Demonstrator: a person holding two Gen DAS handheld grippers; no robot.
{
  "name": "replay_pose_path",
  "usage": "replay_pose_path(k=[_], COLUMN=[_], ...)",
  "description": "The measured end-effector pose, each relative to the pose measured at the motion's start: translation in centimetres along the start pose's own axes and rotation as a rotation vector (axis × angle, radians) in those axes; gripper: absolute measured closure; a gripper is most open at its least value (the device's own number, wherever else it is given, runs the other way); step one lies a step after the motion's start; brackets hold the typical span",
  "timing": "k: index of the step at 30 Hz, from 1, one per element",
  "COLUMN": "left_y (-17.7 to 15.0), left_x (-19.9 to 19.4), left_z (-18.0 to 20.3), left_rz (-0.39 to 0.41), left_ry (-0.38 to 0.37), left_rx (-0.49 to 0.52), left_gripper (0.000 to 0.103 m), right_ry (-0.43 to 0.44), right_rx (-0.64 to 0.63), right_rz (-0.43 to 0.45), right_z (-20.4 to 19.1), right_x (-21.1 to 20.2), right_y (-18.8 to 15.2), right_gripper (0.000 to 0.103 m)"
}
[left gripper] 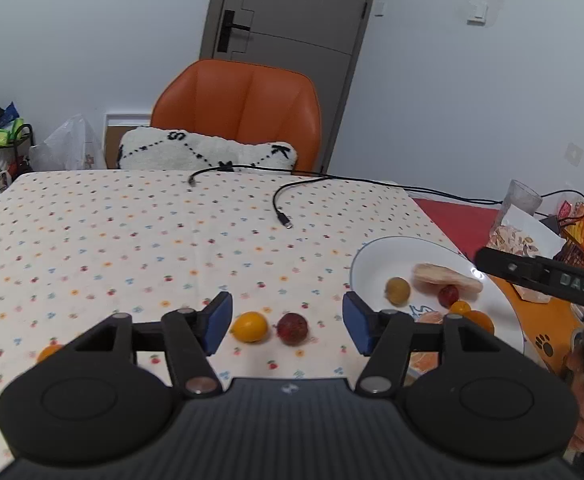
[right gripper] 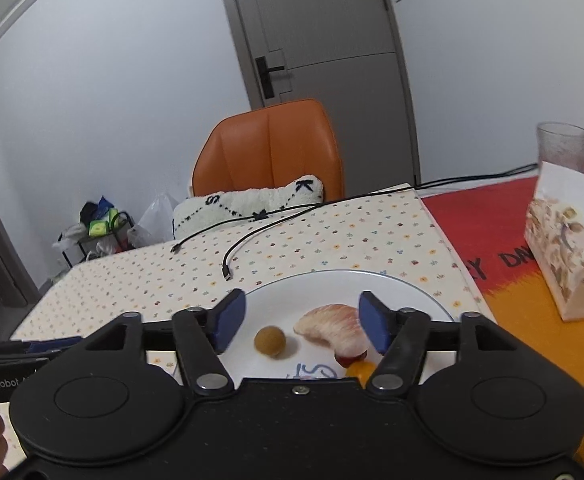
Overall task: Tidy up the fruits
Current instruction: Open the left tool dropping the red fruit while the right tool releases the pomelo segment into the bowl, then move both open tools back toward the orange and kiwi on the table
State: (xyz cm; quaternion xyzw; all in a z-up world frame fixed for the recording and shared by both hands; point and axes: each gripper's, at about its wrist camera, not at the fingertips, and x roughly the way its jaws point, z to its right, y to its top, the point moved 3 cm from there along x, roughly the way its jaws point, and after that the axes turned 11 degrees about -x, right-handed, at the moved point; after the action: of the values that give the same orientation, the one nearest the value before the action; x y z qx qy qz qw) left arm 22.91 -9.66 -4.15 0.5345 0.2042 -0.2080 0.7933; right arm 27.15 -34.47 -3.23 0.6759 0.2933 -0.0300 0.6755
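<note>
My left gripper (left gripper: 286, 322) is open and empty, low over the dotted tablecloth. Between its blue pads lie a yellow kumquat (left gripper: 249, 327) and a dark red lychee (left gripper: 292, 328). Another orange fruit (left gripper: 48, 353) shows at the left behind the finger arm. The white plate (left gripper: 376, 258) at the right holds a brown longan (left gripper: 397, 290), a pomelo slice (left gripper: 446, 278), a red fruit (left gripper: 448, 295) and small orange fruits (left gripper: 470, 312). My right gripper (right gripper: 302, 322) is open and empty above the plate (right gripper: 332, 284), with the longan (right gripper: 269, 341) and the pomelo slice (right gripper: 330, 330) between its pads.
Two black cables (left gripper: 280, 208) lie across the far part of the cloth. An orange chair (left gripper: 238, 108) with a white cushion stands behind the table. A snack bag (right gripper: 564, 248) and a glass (right gripper: 562, 148) stand on the red and orange mat at the right.
</note>
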Motion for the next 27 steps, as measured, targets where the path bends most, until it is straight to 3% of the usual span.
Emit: replay_pose_path(k=[5,19,27], left_y=[-0.2,-0.4,-0.7], left_x=[-1.7,-5.5,-6.8], left_z=[-1.2,-5.1,-7.9], left_rz=[0.021,0.078,0.085], left_ry=[0.01,0.08,0.102], left_rx=[-0.009,-0.024,-0.054], left_gripper=[0.032,0.018,0.017], right_ry=[0.007,0.078,0.102], right_rx=[0.006,-0.034,-0.059], right_rz=[0.007,-0.007,-0.025], right_z=[-0.5,-5.4,-8.1], right_x=[-1.9,-4.1,-4.2], right_y=[-0.3,-1.8,-2.4], right_gripper=[0.035,0.024,0.021])
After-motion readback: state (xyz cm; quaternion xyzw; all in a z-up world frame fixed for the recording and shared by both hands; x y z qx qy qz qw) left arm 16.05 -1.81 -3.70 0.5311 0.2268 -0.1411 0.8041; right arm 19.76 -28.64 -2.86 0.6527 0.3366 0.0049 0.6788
